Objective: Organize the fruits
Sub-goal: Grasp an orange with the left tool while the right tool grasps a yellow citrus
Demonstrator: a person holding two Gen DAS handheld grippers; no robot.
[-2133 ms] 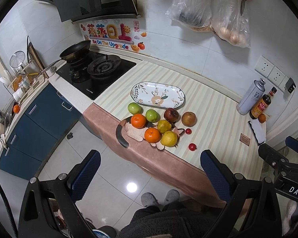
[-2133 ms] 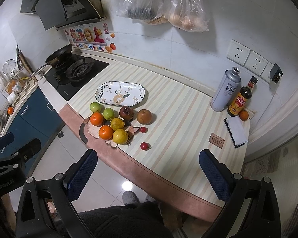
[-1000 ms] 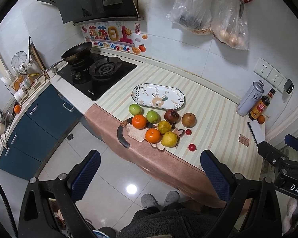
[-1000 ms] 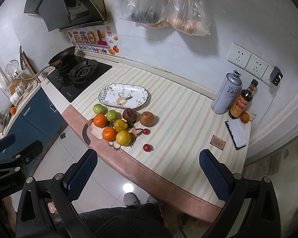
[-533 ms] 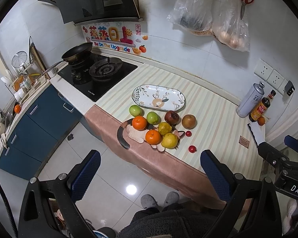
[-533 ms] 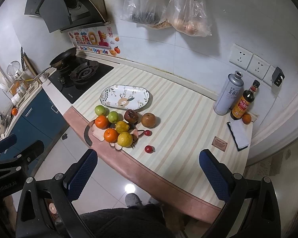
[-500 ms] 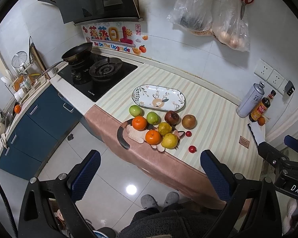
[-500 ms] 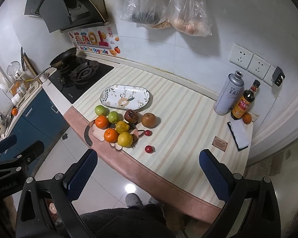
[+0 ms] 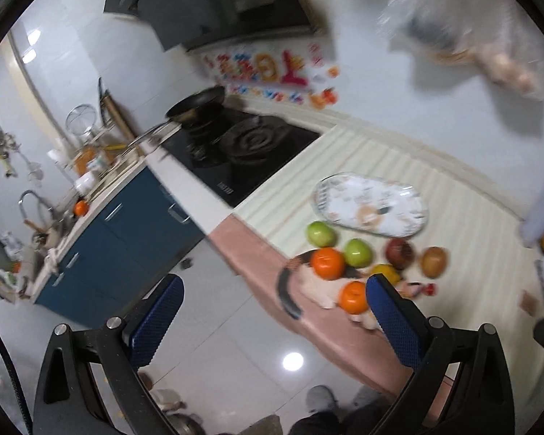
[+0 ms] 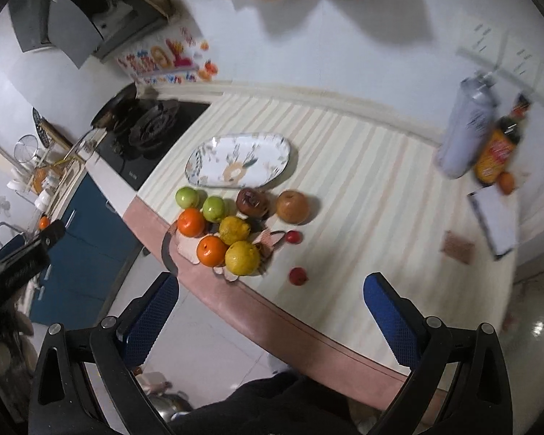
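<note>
Fruit, loose cluster near counter's front edge, at 11 o'clock from my right gripper [image 10: 271, 301]: two green apples [image 10: 187, 197], two oranges [image 10: 191, 222], two yellow citrus [image 10: 242, 253], one dark red fruit [image 10: 251, 201], one brown pear, I think, given blur [image 10: 292, 206], two small red tomatoes [image 10: 298, 276]. Empty patterned plate [image 10: 238, 160] just beyond, at 12 o'clock. I judge them firm, round, prone to roll; I'd grip across the widest part, gently on tomatoes. Left gripper [image 9: 275, 311] and right both wide open, holding nothing.
</note>
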